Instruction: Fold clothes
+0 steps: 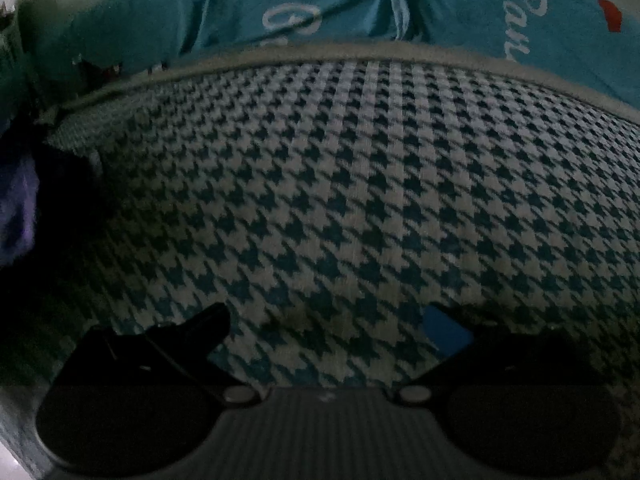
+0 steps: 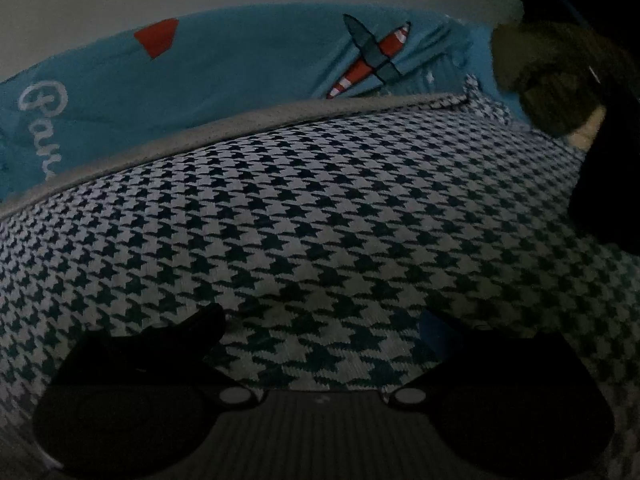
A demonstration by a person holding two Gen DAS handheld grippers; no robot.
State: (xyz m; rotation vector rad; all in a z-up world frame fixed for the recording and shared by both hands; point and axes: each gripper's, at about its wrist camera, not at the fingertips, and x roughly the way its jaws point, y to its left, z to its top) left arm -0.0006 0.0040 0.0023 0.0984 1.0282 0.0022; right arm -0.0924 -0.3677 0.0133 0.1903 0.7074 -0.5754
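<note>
1. Below, the houndstooth garment (image 1: 340, 200) is spread flat under both grippers, left (image 1: 328, 328) and right (image 2: 324, 328).
2. Both are seen wide open, nothing gripped.
3. Its grey hem (image 2: 240, 120) lies ahead (against a teal sheet (image 2: 240, 60)), crosswise to the fingers.

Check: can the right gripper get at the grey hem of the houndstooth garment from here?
Probably yes. The right gripper is open over the houndstooth garment, and only flat cloth lies between it and the grey hem. Dim view, so contact is unclear.
</note>
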